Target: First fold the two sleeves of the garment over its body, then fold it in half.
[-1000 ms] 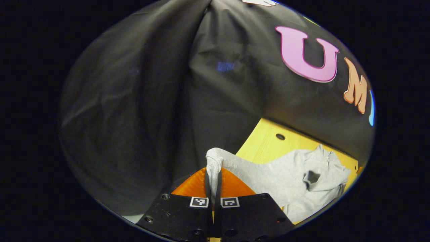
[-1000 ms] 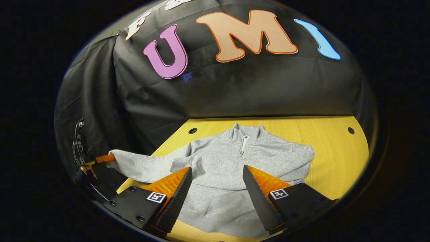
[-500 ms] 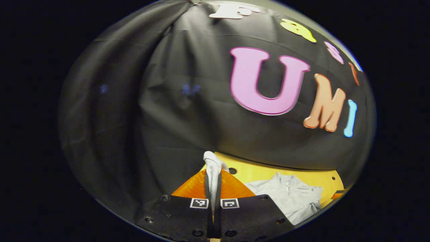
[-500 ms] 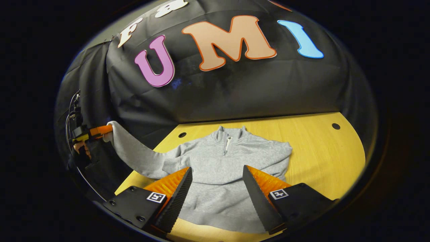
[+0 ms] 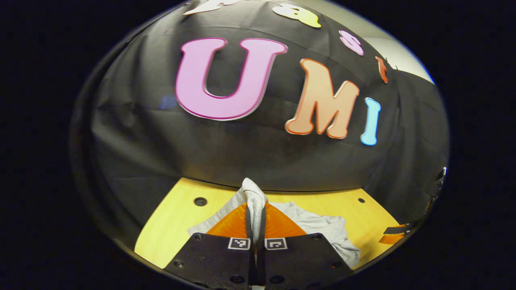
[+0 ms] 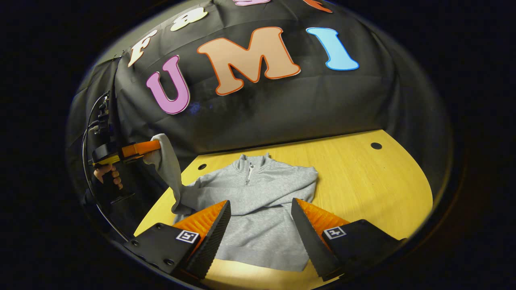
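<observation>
Jaws on the left gripper (image 5: 255, 219) pinch the soft grey sweatshirt's (image 6: 258, 209) sleeve cuff (image 6: 158, 141), lifted higher since a second ago; right gripper (image 6: 260, 225) gapes empty above it on the wooden table (image 6: 371, 189)

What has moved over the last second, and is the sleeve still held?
The left tongs have stayed shut on the cuff of the grey sweatshirt's sleeve and carried it up off the side and in toward the grey zip-neck sweatshirt, so the sleeve now hangs steeply instead of stretching out flat. The right tongs stay open above the body, which has not moved on the yellow wooden table.
</observation>
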Demonstrator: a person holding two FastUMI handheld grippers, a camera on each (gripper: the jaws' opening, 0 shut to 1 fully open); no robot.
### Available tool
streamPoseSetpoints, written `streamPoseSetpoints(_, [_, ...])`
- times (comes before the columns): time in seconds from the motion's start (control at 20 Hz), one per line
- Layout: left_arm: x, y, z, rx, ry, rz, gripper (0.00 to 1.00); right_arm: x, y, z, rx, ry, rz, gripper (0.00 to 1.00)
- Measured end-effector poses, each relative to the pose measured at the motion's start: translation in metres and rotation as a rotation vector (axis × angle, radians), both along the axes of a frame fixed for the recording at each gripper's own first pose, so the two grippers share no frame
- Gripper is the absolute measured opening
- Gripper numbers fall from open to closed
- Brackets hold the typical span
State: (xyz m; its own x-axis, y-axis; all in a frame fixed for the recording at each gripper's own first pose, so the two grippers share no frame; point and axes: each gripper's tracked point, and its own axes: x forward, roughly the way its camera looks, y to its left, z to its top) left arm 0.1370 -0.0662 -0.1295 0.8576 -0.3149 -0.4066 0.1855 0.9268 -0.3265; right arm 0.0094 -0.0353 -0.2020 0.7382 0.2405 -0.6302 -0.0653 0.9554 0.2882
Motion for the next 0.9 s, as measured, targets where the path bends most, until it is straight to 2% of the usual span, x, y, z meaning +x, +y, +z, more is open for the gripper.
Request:
streamPoseSetpoints(0.4, [-0.004,-0.14,-0.026,-0.013,0.045,-0.244,0.0,-0.042,-0.058,0.003,-0.034,0.023,-0.12,0.96])
streamPoseSetpoints(0.6, [-0.014,-0.204,-0.045,-0.062,0.088,-0.352,0.0,-0.06,-0.079,0.001,-0.049,0.029,-0.165,0.96])
streamPoseSetpoints(0.9, [-0.023,-0.263,-0.101,-0.001,0.182,-0.426,0.01,-0.082,-0.095,-0.009,-0.055,0.064,-0.201,0.96])
